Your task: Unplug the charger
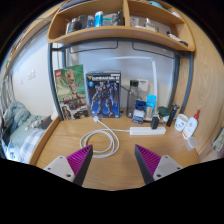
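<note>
The gripper (113, 162) was held wide open, its 2 purple pads (70, 162) gripping and touching nothing. The power strip (147, 127) with the charger plugged in lay well beyond the fingertips — long axis running across the desk (110, 170), just right of the coiled white cable (103, 138).

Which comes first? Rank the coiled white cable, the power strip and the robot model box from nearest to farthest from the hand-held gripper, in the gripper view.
Hand-held gripper, fingers open, nothing between them.
1. Coiled white cable: on the desk just ahead of the fingers.
2. Power strip: beyond the cable, to its right.
3. Robot model box: upright at the back of the desk.
</note>
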Demonstrator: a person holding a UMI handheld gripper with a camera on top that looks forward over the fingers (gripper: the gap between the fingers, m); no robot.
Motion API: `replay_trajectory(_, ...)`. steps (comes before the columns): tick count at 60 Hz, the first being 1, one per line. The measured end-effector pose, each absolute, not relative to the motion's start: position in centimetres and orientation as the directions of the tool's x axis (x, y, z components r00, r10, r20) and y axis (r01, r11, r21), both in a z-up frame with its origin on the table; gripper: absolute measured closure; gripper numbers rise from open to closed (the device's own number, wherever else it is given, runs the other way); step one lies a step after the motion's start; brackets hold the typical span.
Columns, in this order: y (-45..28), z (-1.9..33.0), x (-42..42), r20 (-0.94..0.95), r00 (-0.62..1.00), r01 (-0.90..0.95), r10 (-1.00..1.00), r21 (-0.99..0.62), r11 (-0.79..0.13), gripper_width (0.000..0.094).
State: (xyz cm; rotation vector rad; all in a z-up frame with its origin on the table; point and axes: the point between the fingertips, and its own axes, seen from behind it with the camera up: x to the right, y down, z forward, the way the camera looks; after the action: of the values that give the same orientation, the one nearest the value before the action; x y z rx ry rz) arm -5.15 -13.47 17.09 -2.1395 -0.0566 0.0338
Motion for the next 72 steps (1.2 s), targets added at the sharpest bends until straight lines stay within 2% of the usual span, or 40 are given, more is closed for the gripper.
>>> replay_trajectory(11, -13.5, 13.1, -2.8, -0.006, 1.000, -0.001, 0.007, -0.813, -0.582, 0.0084)
replay_trajectory(24, -10.5, 8.9, 6.6, 0.027, 0.995, -0.035, -0.093, -0.798, -0.602, 0.0084)
replay_trajectory(37, -2.2, 7.6, 13.2, 0.046, 0.995, -0.015, -0.091, -0.819, -0.573, 0.0090)
replay_trajectory(53, 8.7, 6.2, 15.9, 0.062, 0.997, 0.030, -0.044, -0.849, -0.527, 0.0105)
replay_trajectory(58, 10.9, 5.7, 16.3, 0.045, 0.998, 0.015, -0.046, -0.862, -0.507, 0.0179)
replay_trajectory(61, 11.9, 5.5, 16.6, 0.036, 0.998, 0.006, -0.051, -0.868, -0.496, 0.0313)
replay_trajectory(64, 12.6, 5.3, 16.9, 0.040, 0.998, 0.008, -0.055, -0.873, -0.488, 0.0360)
replay_trajectory(69, 13.6, 5.4, 17.2, 0.060, 0.997, 0.030, -0.050, -0.885, -0.464, 0.0701)
replay_trajectory(72, 13.7, 5.4, 17.1, 0.058, 0.997, 0.028, -0.050, -0.885, -0.465, 0.0735)
